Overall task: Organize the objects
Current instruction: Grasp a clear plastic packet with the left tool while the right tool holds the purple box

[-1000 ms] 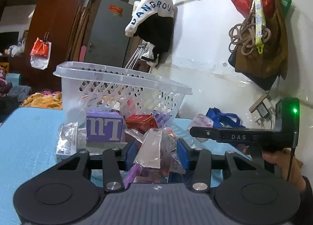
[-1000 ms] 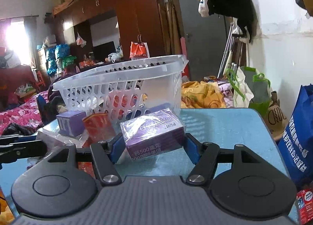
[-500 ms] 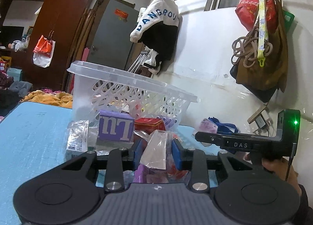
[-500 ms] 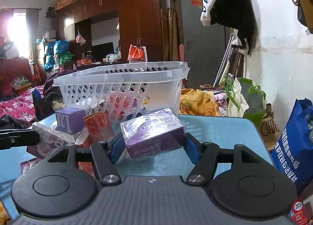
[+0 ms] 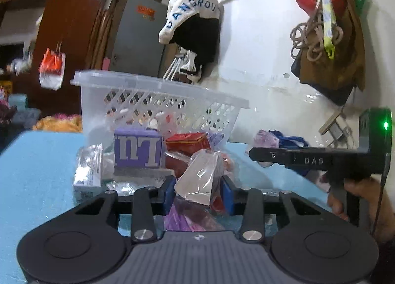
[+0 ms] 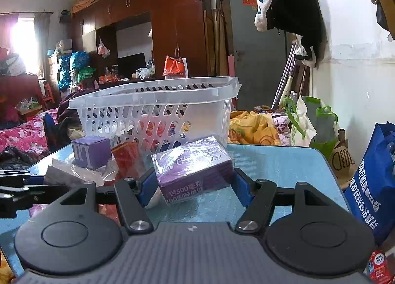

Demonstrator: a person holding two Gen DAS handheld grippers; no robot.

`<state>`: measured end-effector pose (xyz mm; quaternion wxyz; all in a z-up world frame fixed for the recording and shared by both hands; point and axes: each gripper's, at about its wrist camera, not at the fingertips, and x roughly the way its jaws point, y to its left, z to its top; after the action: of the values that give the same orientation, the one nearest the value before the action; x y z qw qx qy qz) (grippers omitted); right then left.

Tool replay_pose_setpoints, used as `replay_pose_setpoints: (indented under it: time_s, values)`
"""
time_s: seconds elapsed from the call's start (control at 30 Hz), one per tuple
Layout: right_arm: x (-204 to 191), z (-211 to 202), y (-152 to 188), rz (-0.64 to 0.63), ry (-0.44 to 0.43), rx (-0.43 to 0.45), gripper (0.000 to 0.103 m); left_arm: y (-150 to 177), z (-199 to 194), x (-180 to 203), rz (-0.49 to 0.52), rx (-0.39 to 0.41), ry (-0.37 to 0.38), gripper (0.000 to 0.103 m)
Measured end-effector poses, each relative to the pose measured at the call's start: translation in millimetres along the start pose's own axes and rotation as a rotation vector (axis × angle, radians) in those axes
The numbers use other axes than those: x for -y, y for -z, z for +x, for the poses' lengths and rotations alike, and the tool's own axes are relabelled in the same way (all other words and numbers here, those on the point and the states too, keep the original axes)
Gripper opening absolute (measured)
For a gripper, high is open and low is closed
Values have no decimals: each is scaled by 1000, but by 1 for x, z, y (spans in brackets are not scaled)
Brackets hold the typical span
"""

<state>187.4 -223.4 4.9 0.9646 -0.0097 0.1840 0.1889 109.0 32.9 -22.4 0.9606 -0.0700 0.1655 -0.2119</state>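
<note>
A white plastic basket [image 5: 158,101] stands on the blue table [image 5: 37,160] and holds several items; it also shows in the right wrist view [image 6: 153,108]. My left gripper [image 5: 198,193] is shut on a clear plastic packet [image 5: 200,180], held just above the table in front of the basket. My right gripper [image 6: 192,185] is shut on a purple wrapped box [image 6: 192,167], lifted above the table. A purple cube box [image 5: 138,150] and a red box [image 5: 187,142] lie before the basket.
A white wrapped packet [image 5: 87,172] lies left of the pile. The other gripper's body [image 5: 321,160] and a hand reach in from the right. A blue bag [image 6: 372,185] stands right of the table. Clothes and bags hang on the wall [image 5: 259,49].
My left gripper closed on the clear packet and moved closer to the basket. My right gripper lifted the purple box slightly and stayed shut on it.
</note>
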Motion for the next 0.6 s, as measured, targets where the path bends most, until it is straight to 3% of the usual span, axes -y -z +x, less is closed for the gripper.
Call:
replay_pose_setpoints:
  time_s: [0.23,0.6]
  values:
    - [1,-2,0,1,-3,11,67,-3,-27,6,46,126,-21,42]
    - [2,-5,0,-1,-3,34,67,-2,-32,-2,22,137,-24,42]
